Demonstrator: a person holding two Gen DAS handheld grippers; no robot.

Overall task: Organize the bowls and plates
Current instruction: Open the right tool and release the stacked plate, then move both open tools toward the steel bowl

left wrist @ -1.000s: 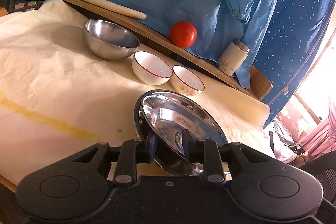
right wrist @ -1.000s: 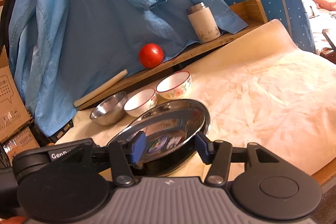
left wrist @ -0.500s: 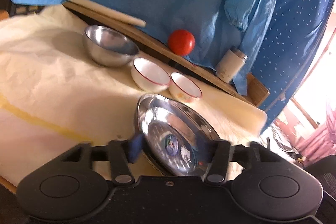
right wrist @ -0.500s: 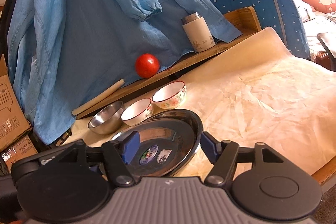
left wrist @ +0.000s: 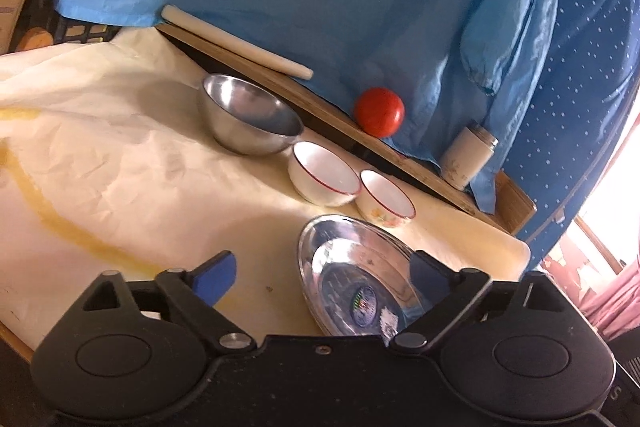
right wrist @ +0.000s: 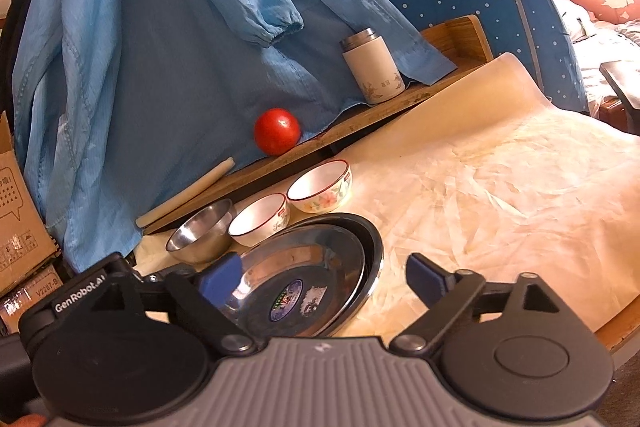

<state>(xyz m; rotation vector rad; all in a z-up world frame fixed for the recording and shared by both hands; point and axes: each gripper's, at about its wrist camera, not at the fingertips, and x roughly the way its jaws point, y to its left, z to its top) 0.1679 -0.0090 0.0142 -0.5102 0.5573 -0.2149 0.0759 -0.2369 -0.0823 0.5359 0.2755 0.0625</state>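
1. Left wrist view: the left gripper point(left wrist: 322, 277) hovers low over the near edge of the desk point(left wrist: 120, 163), its jaws spread wide and released, holding nothing. Its right blue pad sits just in front of the steel plates point(left wrist: 356, 279), its left pad over bare paper covering.

2. Same view: a row runs along the back beside the wooden shelf point(left wrist: 404, 163): a steel bowl point(left wrist: 250, 119), a red-rimmed white bowl point(left wrist: 324, 173), then a floral bowl point(left wrist: 386, 199), each just beside the next. That lineup reads as sorted by size, with the plates set in front of the floral bowl.

3. Right wrist view: the right gripper point(right wrist: 320, 277) also has its jaws released and empty, straddling the plates from the near side without touching them.

4. Same view: the plates lie nested, one steel plate inside a darker-rimmed one point(right wrist: 370, 241), flat on the desk. Stacking likely saves room and keeps plates apart from bowls.

5. On the shelf stand a tomato point(right wrist: 277, 131), a white canister point(right wrist: 374, 67) and a rolling pin point(right wrist: 188, 189), under a hanging blue garment point(right wrist: 160, 39), none of it part of the sorting.
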